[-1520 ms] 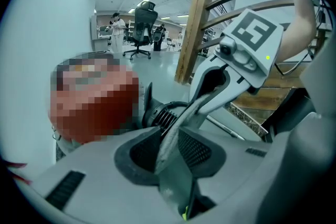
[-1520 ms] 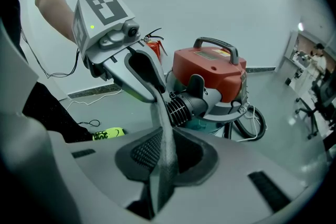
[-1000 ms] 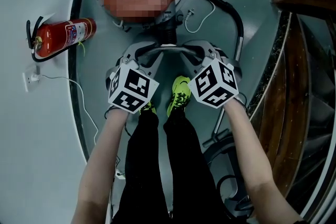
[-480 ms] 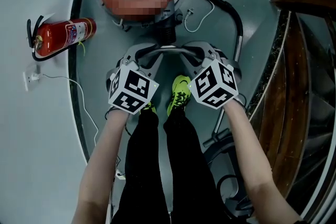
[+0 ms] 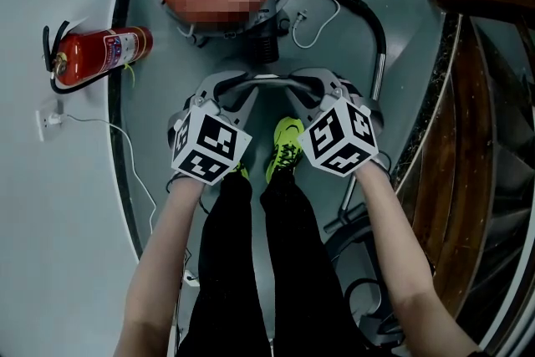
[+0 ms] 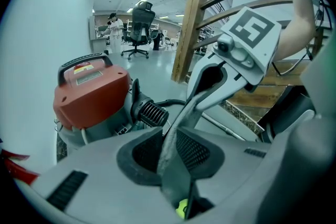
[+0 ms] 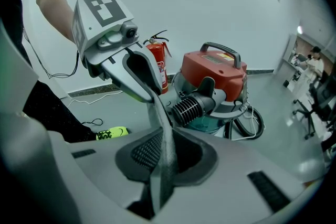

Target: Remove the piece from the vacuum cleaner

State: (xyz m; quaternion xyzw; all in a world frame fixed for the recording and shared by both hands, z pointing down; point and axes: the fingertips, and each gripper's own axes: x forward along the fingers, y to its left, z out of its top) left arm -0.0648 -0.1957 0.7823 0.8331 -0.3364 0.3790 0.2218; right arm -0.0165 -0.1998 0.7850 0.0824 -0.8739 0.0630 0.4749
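Both tools grip one curved grey piece [image 5: 267,80]: left tool [image 6: 170,152] clamped on its left end, right tool [image 7: 165,157] on its right end; orange vacuum cleaner [image 6: 92,94] stands just beyond them

Red fire extinguisher [image 5: 96,56] standing upright against the pale wall [image 5: 50,263]; white cable [image 5: 117,148] leading from a wall socket [image 5: 48,126]; wooden stair railing [image 5: 481,0] at right; yellow-green shoe [image 5: 286,148] at centre; black office chair [image 6: 139,29] in the far room.
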